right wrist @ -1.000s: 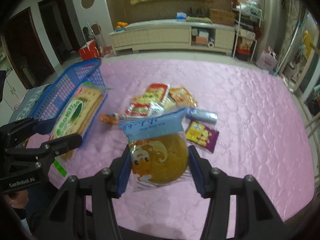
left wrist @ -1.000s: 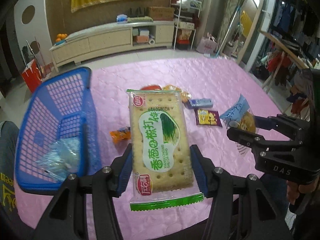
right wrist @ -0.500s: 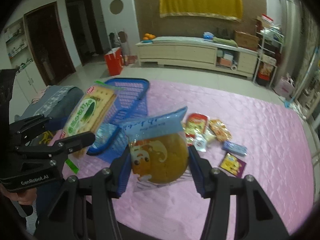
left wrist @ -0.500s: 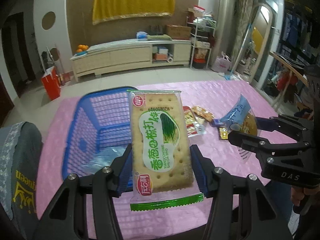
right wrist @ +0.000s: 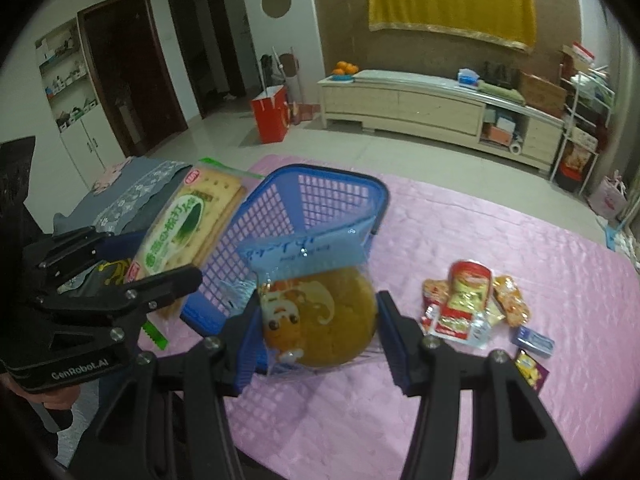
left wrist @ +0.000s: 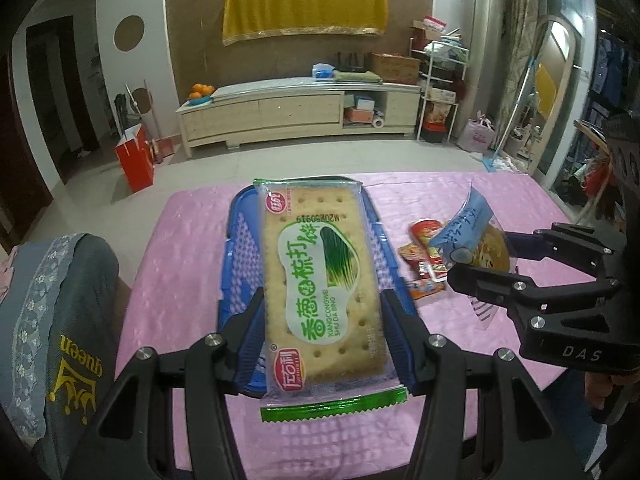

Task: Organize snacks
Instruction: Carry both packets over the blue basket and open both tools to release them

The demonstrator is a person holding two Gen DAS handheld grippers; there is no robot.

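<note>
The left hand-held gripper (left wrist: 322, 320) is closed partway on a cracker packet (left wrist: 320, 280), its blue pads pressing the two long edges. The packet is clear film with a green serrated seal at the near end and a green-and-white label. It is held lengthwise along the fingers, above a blue mesh basket (left wrist: 240, 240). In the right wrist view the same packet (right wrist: 180, 232) appears just left of the basket's (right wrist: 320, 200) near left wall and tilted; whether it lies over the rim or beside it cannot be told.

The right hand-held gripper (right wrist: 318, 336) is likewise partly closed, holding a round golden cake in a clear bag (right wrist: 320, 320) with a blue header card. The pads grip the bag at both sides. It hangs in front of the basket's near wall. From the left wrist view this gripper (left wrist: 480, 252) and its bag (left wrist: 488, 240) sit to the right of the basket.

The basket stands on a bench under a pink quilted cover (right wrist: 480, 240). A crumpled clear wrapper shows through the mesh inside it.

Loose snacks remain on the cover, well to the right of the basket: a cluster of red and orange sachets (right wrist: 468, 304), a small blue packet (right wrist: 534, 340) and a purple-and-yellow packet (right wrist: 530, 372) near it.

A grey cushion with lace trim (left wrist: 52, 320) lies beside the bench on the left.
</note>
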